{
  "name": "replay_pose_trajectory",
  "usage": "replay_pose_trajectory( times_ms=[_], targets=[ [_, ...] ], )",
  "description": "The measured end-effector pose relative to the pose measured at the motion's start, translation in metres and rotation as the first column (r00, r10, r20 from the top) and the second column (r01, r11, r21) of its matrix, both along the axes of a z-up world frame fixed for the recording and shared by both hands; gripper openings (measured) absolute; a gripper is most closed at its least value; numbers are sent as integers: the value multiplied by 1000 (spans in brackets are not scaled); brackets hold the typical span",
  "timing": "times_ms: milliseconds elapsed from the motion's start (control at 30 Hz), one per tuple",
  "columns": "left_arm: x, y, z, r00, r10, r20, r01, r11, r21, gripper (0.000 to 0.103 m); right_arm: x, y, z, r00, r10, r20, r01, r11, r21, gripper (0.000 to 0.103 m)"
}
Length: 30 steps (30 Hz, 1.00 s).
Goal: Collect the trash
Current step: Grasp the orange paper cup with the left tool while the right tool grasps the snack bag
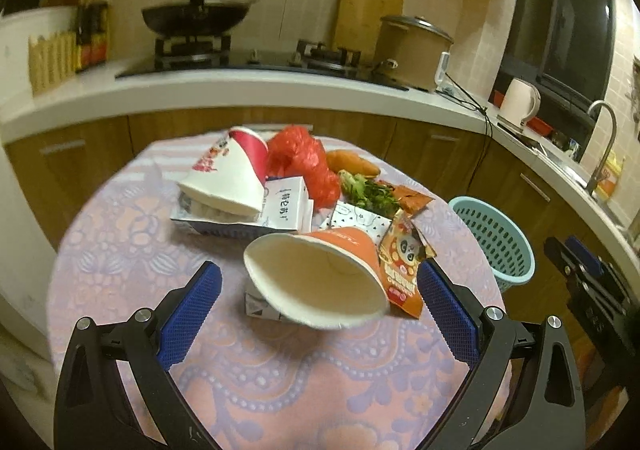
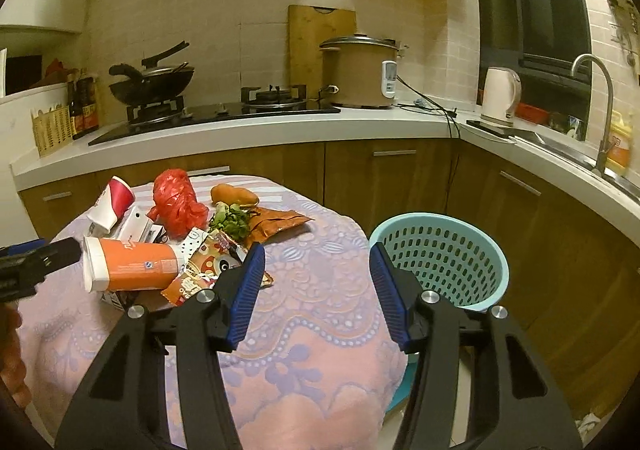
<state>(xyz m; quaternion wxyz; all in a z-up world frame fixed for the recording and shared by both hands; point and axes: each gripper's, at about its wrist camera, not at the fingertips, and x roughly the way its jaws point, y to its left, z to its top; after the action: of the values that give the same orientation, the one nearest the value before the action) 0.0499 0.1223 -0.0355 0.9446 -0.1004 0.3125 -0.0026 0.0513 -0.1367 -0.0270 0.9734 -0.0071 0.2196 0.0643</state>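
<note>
An orange paper cup point(image 1: 344, 246) lies on its side on the round table point(image 1: 132, 250), mouth toward me. My left gripper point(image 1: 319, 270) is open, its blue pads point(image 1: 192, 314) standing either side of the cup without touching it. A panda snack wrapper point(image 1: 402, 270) leans on the cup's right side. Behind are a red-and-white cup point(image 1: 228, 177), a white carton point(image 1: 286, 205), a red plastic bag point(image 1: 300, 165) and greens point(image 1: 368, 191). My right gripper point(image 2: 317, 250) is open over bare tablecloth, right of the orange cup point(image 2: 136, 264) and left of the blue basket point(image 2: 440, 258).
The blue basket point(image 1: 496, 246) stands on the floor beside the table's right edge. A bread roll point(image 2: 234, 194) and an orange wrapper point(image 2: 276, 221) lie at the pile's far side. Kitchen counter point(image 2: 280, 125) with stove, rice cooker and kettle runs behind.
</note>
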Motion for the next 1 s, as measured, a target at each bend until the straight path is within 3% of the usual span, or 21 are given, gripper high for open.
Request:
replay_pose_trajectory(
  times_ms=[133,300,467,600,700,833,1000],
  targets=[
    [23,1,-7,1000,7,-12,-7,1000,25,95,7,2,-4,1000,-2,-25,2,1000,-18,51],
    [31,-6,-16,995,-100,-28,99,994,-51,94,18,-1,-11,998,-36,-46,34,999,-31,51],
    [19,-25,-28,977,-202,-70,192,973,-130,92,25,-4,-17,997,-50,-62,48,998,-39,51],
    [3,-44,-33,962,-263,-79,253,960,-120,92,30,-3,-23,996,-52,-79,49,998,-39,51],
    [-9,-44,-31,972,-227,-61,222,972,-76,90,29,-1,-26,995,-51,-83,48,998,-45,51],
    [-22,-28,-22,962,-270,-51,263,958,-116,90,29,-1,-27,995,-58,-78,55,997,-48,51],
    [-16,-12,-13,984,-174,-32,172,984,-48,91,32,4,-31,995,-39,-97,35,998,-44,51]
  ],
)
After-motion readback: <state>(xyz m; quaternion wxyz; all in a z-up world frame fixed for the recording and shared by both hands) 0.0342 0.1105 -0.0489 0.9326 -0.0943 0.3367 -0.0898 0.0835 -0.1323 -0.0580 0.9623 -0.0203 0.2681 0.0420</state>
